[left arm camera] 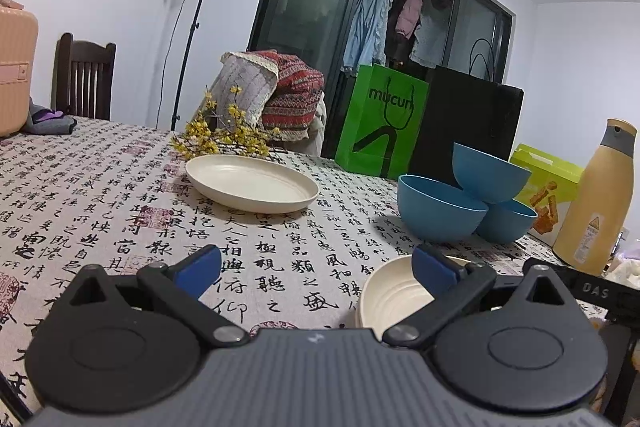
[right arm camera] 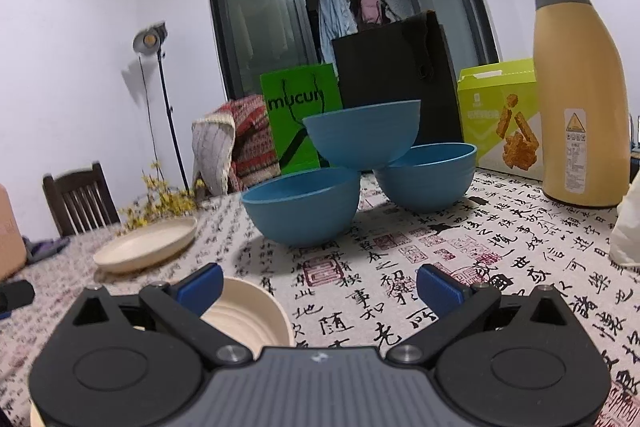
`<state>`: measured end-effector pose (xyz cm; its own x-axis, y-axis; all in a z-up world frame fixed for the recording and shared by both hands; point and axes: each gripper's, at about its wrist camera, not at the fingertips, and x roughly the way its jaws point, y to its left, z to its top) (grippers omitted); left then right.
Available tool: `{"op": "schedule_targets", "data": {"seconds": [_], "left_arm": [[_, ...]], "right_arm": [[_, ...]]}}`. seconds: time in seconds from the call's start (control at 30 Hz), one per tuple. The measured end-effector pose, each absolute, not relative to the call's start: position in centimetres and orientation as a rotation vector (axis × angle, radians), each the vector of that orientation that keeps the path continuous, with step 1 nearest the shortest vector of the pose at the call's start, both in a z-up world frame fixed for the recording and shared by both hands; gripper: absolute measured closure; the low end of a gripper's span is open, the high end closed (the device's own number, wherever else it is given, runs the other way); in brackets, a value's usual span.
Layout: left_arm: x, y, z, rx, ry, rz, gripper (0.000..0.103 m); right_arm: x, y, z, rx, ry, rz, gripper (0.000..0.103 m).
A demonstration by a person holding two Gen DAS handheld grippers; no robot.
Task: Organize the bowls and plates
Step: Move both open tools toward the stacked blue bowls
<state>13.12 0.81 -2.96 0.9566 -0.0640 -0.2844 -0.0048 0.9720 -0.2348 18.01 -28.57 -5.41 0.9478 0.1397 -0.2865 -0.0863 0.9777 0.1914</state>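
Right wrist view shows both grippers, right gripper (right arm camera: 320,285) and left gripper (left arm camera: 316,267), with jaws spread and empty, so first lift straight up the top blue bowl (right arm camera: 362,137), which balances on two others.

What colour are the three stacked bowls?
The bowls are blue, seen best in the right wrist view.

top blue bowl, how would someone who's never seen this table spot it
Find the tall yellow bottle on the patterned tablecloth; left of it sit three blue bowls. The top blue bowl is the only one off the cloth, perched tilted on the rims of the other two.
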Motion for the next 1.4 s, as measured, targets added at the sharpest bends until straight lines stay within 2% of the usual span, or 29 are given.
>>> {"op": "schedule_targets", "data": {"seconds": [0.5, 1.4], "left_arm": [[12.8, 1.7, 1.1, -0.218, 0.271, -0.058, 0.0], [17.9, 7.0, 6.8, -0.266, 0.283, -0.013, 0.0]], "right_arm": [[18.3, -27.6, -2.2, 0.201, 0.314, 0.133, 0.0], [23.1, -20.9, 4.3, 0.178, 0.365, 0.185, 0.0]]}}
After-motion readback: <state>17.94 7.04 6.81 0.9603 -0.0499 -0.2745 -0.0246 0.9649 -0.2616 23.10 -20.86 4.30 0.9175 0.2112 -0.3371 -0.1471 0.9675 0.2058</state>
